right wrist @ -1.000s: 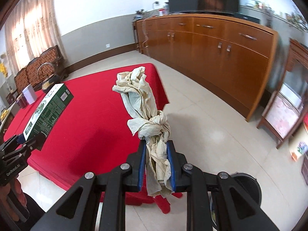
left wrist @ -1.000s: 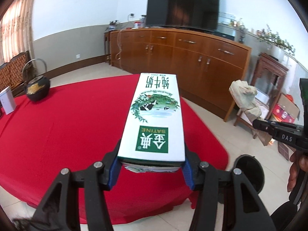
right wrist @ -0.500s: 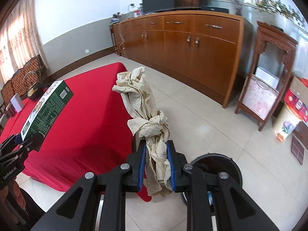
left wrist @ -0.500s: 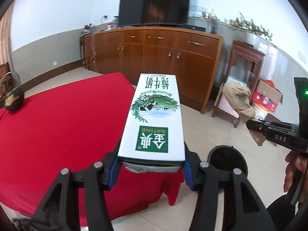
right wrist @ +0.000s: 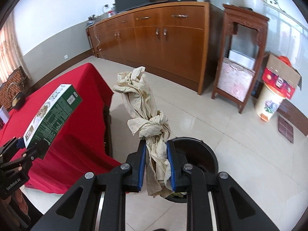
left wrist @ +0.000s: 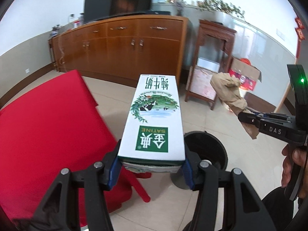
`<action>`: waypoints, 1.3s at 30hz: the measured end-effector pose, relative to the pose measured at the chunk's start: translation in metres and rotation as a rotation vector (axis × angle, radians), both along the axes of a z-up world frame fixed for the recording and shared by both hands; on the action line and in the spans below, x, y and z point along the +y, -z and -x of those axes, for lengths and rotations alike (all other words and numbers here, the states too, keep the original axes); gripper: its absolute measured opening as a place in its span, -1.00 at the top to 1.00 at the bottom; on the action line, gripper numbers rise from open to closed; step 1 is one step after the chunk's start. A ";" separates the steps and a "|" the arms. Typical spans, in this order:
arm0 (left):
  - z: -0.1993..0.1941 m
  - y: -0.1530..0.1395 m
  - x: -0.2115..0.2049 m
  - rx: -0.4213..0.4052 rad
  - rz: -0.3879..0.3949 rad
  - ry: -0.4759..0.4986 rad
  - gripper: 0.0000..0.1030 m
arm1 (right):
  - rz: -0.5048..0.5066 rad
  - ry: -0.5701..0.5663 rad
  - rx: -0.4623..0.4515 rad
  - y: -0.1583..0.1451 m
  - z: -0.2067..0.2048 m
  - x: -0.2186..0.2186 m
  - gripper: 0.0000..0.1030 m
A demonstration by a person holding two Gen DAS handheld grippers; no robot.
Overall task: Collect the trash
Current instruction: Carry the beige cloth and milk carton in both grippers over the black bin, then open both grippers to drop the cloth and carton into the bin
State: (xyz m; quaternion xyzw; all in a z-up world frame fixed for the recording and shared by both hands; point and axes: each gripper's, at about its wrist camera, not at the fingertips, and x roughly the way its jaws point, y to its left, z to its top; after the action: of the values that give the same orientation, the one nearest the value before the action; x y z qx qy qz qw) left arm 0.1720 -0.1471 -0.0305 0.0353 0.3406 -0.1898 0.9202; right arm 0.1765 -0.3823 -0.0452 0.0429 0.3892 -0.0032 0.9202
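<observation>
Left wrist view, left gripper [left wrist: 152, 170] clamping "SATINE" milk carton [left wrist: 153, 119]

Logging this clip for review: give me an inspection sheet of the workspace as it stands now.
Surface: red tablecloth, bare near this corner.
Job's things: milk carton and crumpled paper wad held; black bin on floor.
Clutter: basket on far table end.
Grippers: left gripper clamps carton; right gripper clamps wad.
Cables: nothing seen.
Surroundings: wooden sideboard, television, cardboard box.
</observation>
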 end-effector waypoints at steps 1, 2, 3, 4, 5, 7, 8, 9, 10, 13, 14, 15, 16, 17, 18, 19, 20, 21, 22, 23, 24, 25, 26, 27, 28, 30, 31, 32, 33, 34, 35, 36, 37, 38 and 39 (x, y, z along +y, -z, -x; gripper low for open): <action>-0.001 0.002 -0.007 0.005 0.000 0.013 -0.07 | 0.000 0.011 0.005 0.003 0.003 -0.007 0.58; -0.001 0.005 -0.016 0.010 -0.003 0.025 -0.07 | 0.000 0.018 0.008 0.005 0.004 -0.011 0.58; -0.002 0.006 -0.021 0.014 -0.005 0.034 -0.07 | -0.002 0.028 0.016 0.009 0.006 -0.019 0.58; -0.003 0.009 -0.029 0.023 -0.006 0.048 -0.07 | -0.002 0.033 0.020 0.010 0.007 -0.022 0.58; -0.003 0.011 -0.033 0.028 -0.008 0.057 -0.07 | -0.003 0.043 0.029 0.014 0.009 -0.029 0.58; -0.003 0.016 -0.043 0.038 -0.017 0.076 -0.07 | -0.008 0.055 0.042 0.021 0.012 -0.038 0.58; -0.004 0.018 -0.049 0.042 -0.017 0.085 -0.07 | -0.009 0.060 0.045 0.023 0.013 -0.042 0.58; -0.004 0.021 -0.053 0.045 -0.021 0.091 -0.07 | -0.011 0.067 0.052 0.027 0.014 -0.048 0.58; -0.005 0.024 -0.060 0.050 -0.026 0.098 -0.07 | -0.015 0.074 0.059 0.031 0.014 -0.053 0.58; -0.005 0.032 -0.068 0.064 -0.030 0.107 -0.07 | -0.023 0.087 0.077 0.042 0.014 -0.065 0.57; -0.006 0.035 -0.073 0.072 -0.031 0.110 -0.07 | -0.025 0.089 0.083 0.045 0.013 -0.067 0.57; -0.007 0.039 -0.077 0.079 -0.031 0.113 -0.07 | -0.026 0.089 0.090 0.050 0.012 -0.070 0.57; -0.009 0.043 -0.082 0.088 -0.030 0.115 -0.07 | -0.025 0.089 0.100 0.055 0.010 -0.073 0.57; -0.010 0.047 -0.086 0.104 -0.032 0.119 -0.07 | -0.027 0.088 0.108 0.059 0.008 -0.076 0.57; -0.011 0.052 -0.090 0.120 -0.031 0.126 -0.06 | -0.028 0.086 0.117 0.063 0.005 -0.078 0.57; -0.012 0.055 -0.092 0.126 -0.032 0.129 -0.07 | -0.028 0.084 0.127 0.068 0.003 -0.082 0.57; -0.013 0.059 -0.096 0.136 -0.041 0.136 -0.07 | -0.028 0.082 0.135 0.071 0.002 -0.083 0.57; -0.014 0.064 -0.100 0.147 -0.046 0.141 -0.07 | -0.028 0.079 0.147 0.076 0.000 -0.086 0.57; -0.015 0.069 -0.103 0.160 -0.049 0.144 -0.07 | -0.028 0.077 0.158 0.082 -0.002 -0.089 0.57; -0.016 0.073 -0.106 0.171 -0.052 0.147 -0.07 | -0.028 0.074 0.165 0.085 -0.002 -0.089 0.57; -0.018 0.079 -0.110 0.185 -0.058 0.150 -0.07 | -0.026 0.071 0.177 0.091 -0.005 -0.092 0.57; -0.019 0.084 -0.113 0.197 -0.063 0.151 -0.07 | -0.026 0.066 0.192 0.097 -0.008 -0.094 0.57; -0.021 0.087 -0.114 0.205 -0.068 0.151 -0.07 | -0.027 0.063 0.202 0.102 -0.010 -0.097 0.57; -0.023 0.092 -0.116 0.215 -0.072 0.150 -0.07 | -0.028 0.059 0.218 0.110 -0.013 -0.099 0.57; -0.025 0.097 -0.118 0.226 -0.075 0.148 -0.07 | -0.032 0.049 0.237 0.118 -0.017 -0.101 0.57; -0.030 0.106 -0.122 0.240 -0.084 0.143 -0.07 | -0.030 0.032 0.265 0.133 -0.024 -0.103 0.57; -0.033 0.110 -0.124 0.249 -0.090 0.139 -0.07 | -0.028 0.022 0.281 0.141 -0.028 -0.103 0.57; -0.035 0.115 -0.126 0.259 -0.091 0.137 -0.07 | -0.027 0.016 0.291 0.146 -0.030 -0.103 0.57; -0.037 0.119 -0.129 0.270 -0.092 0.139 -0.07 | -0.025 0.006 0.309 0.155 -0.034 -0.105 0.57; -0.039 0.123 -0.131 0.277 -0.094 0.140 -0.07 | -0.022 -0.005 0.323 0.164 -0.038 -0.106 0.57; -0.041 0.129 -0.134 0.288 -0.099 0.140 -0.07 | -0.019 -0.017 0.335 0.170 -0.042 -0.108 0.57; -0.043 0.134 -0.137 0.302 -0.102 0.142 -0.07 | -0.017 -0.025 0.344 0.176 -0.044 -0.108 0.57; -0.045 0.137 -0.138 0.314 -0.098 0.146 -0.07 | -0.016 -0.037 0.357 0.183 -0.048 -0.110 0.56; -0.048 0.142 -0.141 0.331 -0.091 0.147 -0.07 | -0.020 -0.052 0.369 0.190 -0.051 -0.110 0.56; -0.052 0.148 -0.143 0.359 -0.076 0.148 -0.08 | -0.023 -0.065 0.378 0.196 -0.054 -0.111 0.53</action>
State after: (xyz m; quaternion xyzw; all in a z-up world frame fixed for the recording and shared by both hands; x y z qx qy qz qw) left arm 0.2237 -0.2898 -0.1783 0.0605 0.5025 -0.2472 0.8263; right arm 0.2301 -0.4931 -0.2408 0.0394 0.5564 0.0227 0.8296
